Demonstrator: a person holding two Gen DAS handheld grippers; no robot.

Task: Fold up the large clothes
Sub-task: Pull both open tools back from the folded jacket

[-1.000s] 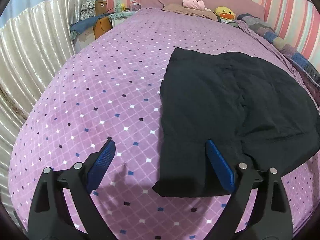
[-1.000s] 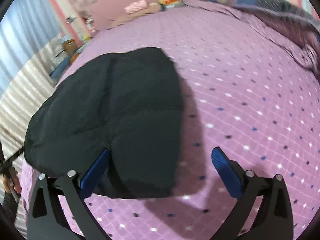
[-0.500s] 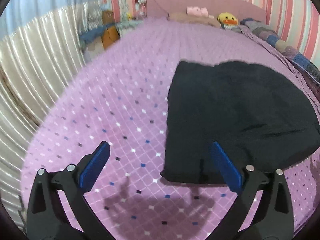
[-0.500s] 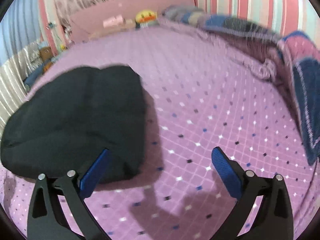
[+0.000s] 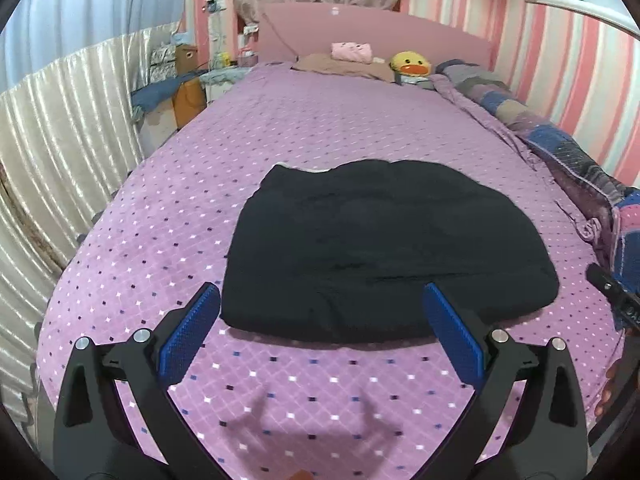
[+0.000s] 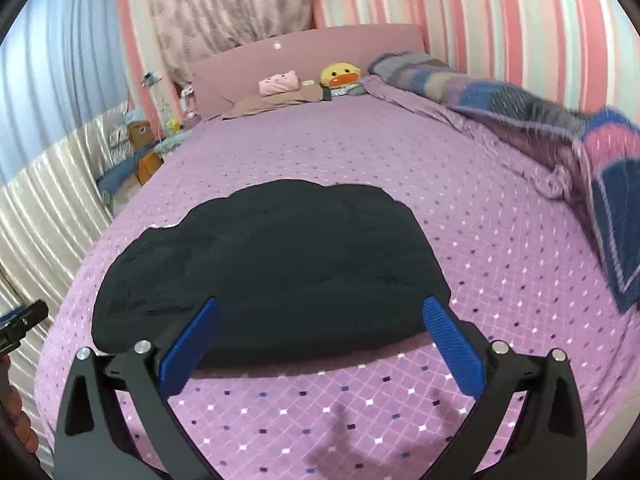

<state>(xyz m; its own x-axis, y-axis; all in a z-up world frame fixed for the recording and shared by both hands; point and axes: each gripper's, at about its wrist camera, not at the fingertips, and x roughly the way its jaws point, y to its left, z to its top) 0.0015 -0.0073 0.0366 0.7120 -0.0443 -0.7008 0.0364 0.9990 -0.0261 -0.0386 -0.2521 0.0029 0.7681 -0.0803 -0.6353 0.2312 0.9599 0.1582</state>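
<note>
A black garment (image 5: 384, 248) lies folded into a thick rounded pad on the purple diamond-pattern bedspread (image 5: 328, 128); it also shows in the right wrist view (image 6: 272, 272). My left gripper (image 5: 320, 330) is open and empty, held above the bed just short of the garment's near edge. My right gripper (image 6: 320, 340) is open and empty, also just short of the near edge. Neither gripper touches the cloth.
A patchwork blanket (image 6: 560, 128) is bunched along the bed's right side. A yellow duck toy (image 5: 410, 66) and a pink plush (image 5: 352, 51) sit by the headboard. A pleated curtain (image 5: 60, 152) and boxes (image 5: 186, 80) stand left of the bed.
Both grippers have pulled back and up from the garment toward the foot of the bed. One second ago each straddled a near corner; now the whole garment lies ahead of them.
</note>
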